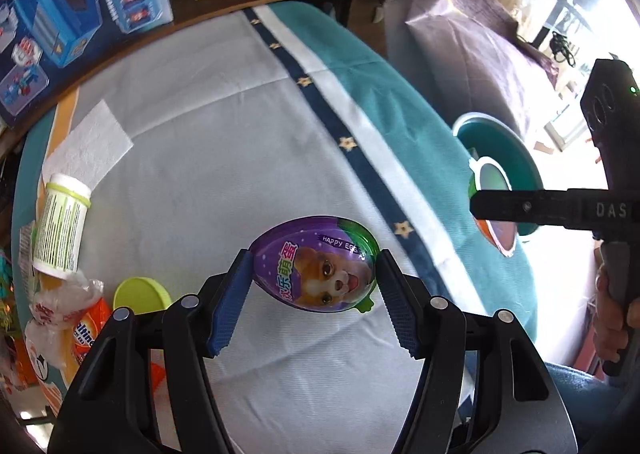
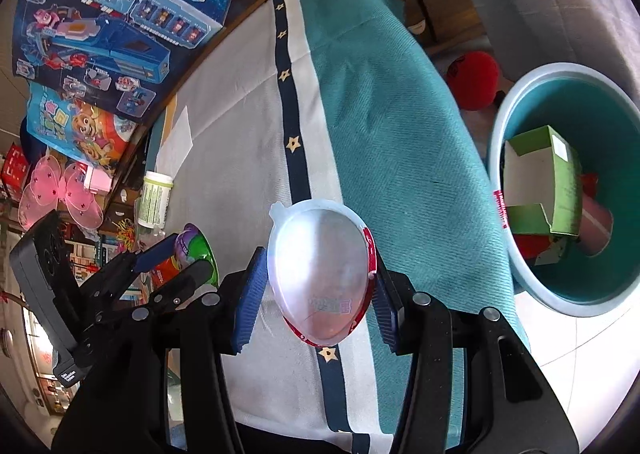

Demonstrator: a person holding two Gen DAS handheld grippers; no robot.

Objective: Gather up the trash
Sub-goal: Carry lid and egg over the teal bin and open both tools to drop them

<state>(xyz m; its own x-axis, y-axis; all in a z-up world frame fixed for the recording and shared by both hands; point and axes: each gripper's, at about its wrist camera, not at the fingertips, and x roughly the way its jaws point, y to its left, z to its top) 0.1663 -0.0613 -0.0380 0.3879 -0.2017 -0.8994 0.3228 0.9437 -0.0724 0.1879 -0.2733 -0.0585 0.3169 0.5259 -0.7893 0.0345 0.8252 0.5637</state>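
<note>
Holding one egg-shaped shell per claw short of the teal bin (image 2: 520, 266): purple egg shell (image 1: 316, 266) pinched in left claw (image 1: 314, 294), clear egg shell (image 2: 320, 274) in right claw (image 2: 316, 294); smooth curved plastic liable to slip before reaching bin.

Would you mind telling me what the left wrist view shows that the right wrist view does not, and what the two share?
Only the left wrist view shows the lime green lid and the crumpled plastic wrapper at the bed's edge.

Only the right wrist view shows inside the teal bin: a green carton and other trash.

Both show the purple egg package in the left gripper, the clear egg shell in the right gripper, the white bottle, and the star-striped bedspread.
</note>
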